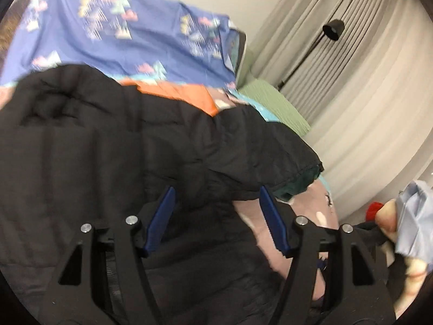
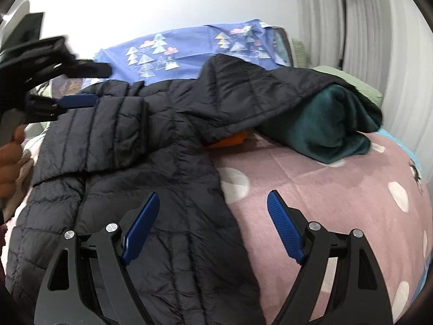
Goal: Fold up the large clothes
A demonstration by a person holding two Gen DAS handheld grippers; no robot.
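Observation:
A black quilted puffer jacket (image 1: 108,140) (image 2: 167,168) lies spread on the bed, with one sleeve (image 2: 108,130) folded across its front. Its far right part shows a dark green fleece lining (image 2: 330,124) (image 1: 297,184). My left gripper (image 1: 216,192) hangs open just over the jacket, with no cloth pinched between its blue pads. The right wrist view shows that same left gripper (image 2: 100,84) at the far left, beside the folded sleeve's cuff. My right gripper (image 2: 213,195) stands wide open above the jacket's right edge, where it meets the pink sheet, and holds nothing.
The bed carries a pink sheet with white dots (image 2: 338,189) and, at the far end, a blue cover with a tree print (image 1: 121,35) (image 2: 162,51). A black floor lamp (image 1: 334,29) stands against grey curtains (image 1: 365,86). A person's hand (image 2: 10,157) holds the left gripper.

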